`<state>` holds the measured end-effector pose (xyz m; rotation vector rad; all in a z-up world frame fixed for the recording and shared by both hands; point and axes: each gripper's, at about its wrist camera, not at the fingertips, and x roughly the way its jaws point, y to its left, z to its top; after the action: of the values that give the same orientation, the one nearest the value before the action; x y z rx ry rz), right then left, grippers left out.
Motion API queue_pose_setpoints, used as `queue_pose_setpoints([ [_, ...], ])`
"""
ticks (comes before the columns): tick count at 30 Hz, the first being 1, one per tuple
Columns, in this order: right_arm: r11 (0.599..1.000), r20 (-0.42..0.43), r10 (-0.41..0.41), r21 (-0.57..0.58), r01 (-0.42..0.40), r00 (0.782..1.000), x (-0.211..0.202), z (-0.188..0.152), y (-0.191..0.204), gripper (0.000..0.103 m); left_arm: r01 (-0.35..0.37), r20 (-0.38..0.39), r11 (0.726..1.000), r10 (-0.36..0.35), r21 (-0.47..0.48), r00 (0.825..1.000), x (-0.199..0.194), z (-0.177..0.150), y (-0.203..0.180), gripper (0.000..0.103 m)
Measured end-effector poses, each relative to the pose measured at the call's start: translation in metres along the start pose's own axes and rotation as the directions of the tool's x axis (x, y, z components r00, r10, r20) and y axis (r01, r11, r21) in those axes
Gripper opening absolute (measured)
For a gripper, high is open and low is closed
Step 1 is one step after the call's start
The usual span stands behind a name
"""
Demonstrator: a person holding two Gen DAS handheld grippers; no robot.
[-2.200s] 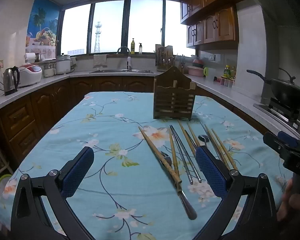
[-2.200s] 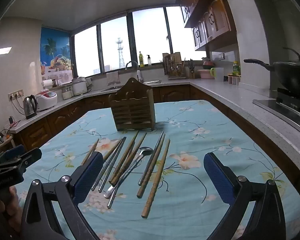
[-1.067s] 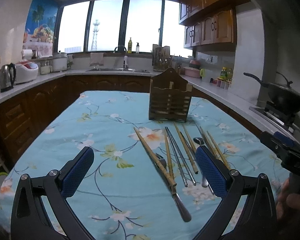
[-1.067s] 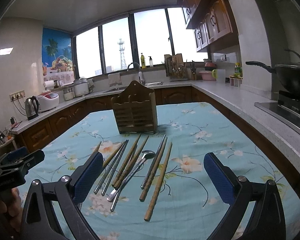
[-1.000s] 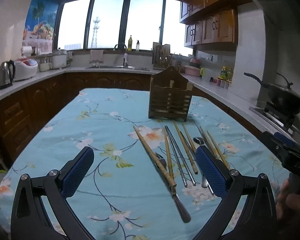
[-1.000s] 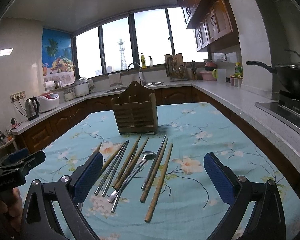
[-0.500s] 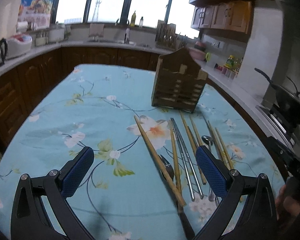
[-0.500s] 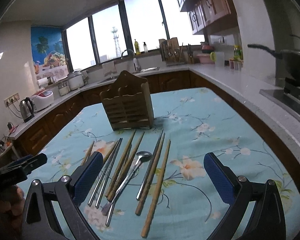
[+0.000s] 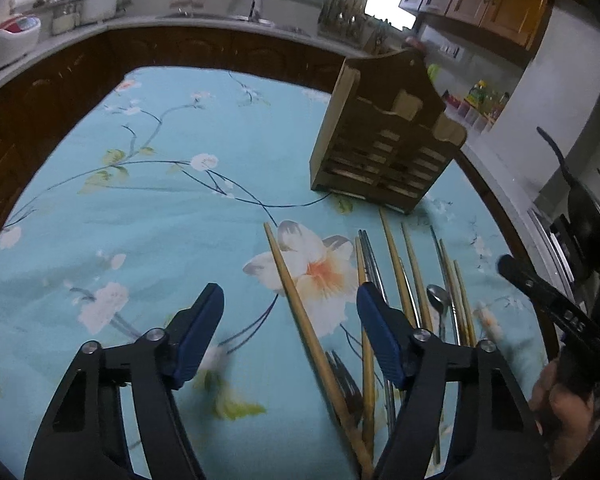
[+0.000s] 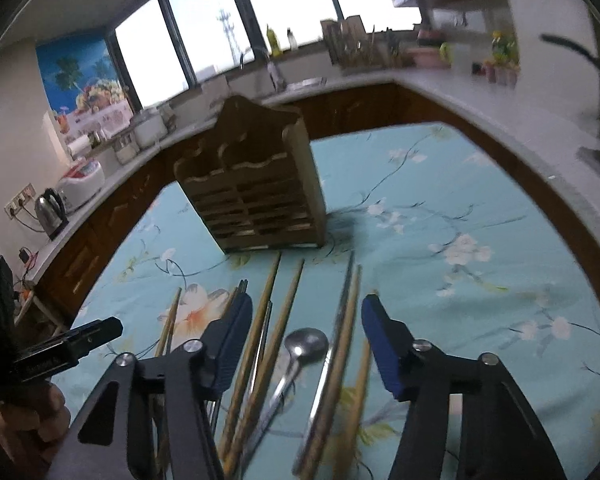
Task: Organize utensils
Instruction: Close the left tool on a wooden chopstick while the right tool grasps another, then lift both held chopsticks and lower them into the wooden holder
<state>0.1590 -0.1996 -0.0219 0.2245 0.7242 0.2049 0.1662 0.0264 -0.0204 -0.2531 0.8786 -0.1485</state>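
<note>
Chopsticks [image 9: 300,304] litter the floral tablecloth [image 9: 140,216]; both tongs, just narrowing, grip nothing.

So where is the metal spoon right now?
The spoon lies on the floral tablecloth among the chopsticks, in front of the wooden utensil holder. In the right wrist view its bowl sits between the right gripper's open jaws.

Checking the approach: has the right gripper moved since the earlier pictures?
Yes. The right gripper has closed in on the slatted wooden utensil holder, its jaws narrowing over the metal spoon.
</note>
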Motion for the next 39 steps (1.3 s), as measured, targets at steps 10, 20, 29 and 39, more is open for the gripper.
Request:
queue_pose_setpoints([
  [10, 0.999, -0.183, -0.050, -0.020, 0.048, 0.982, 0.077, 0.013, 0.004, 0.035, -0.011, -0.107, 1.000, 0.012, 0.010, 0.994, 0.045, 0.019, 0.001, 0.052],
  [20, 0.995, -0.259, -0.087, -0.062, 0.073, 0.962, 0.121, 0.020, 0.011, 0.026, -0.034, -0.159, 0.999, 0.039, 0.037, 0.986, 0.079, 0.027, 0.000, 0.029],
  [29, 0.989, -0.239, -0.124, -0.109, 0.100, 0.963, 0.123, 0.028, 0.013, 0.008, -0.082, -0.144, 0.991, 0.097, 0.102, 0.985, 0.087, 0.029, -0.012, 0.005],
  [39, 0.998, -0.153, 0.057, 0.009, -0.056, 0.987, 0.056, 0.040, 0.005, 0.005, 0.013, -0.062, 0.999, -0.010, 0.043, 0.998, 0.029, 0.036, 0.002, 0.005],
])
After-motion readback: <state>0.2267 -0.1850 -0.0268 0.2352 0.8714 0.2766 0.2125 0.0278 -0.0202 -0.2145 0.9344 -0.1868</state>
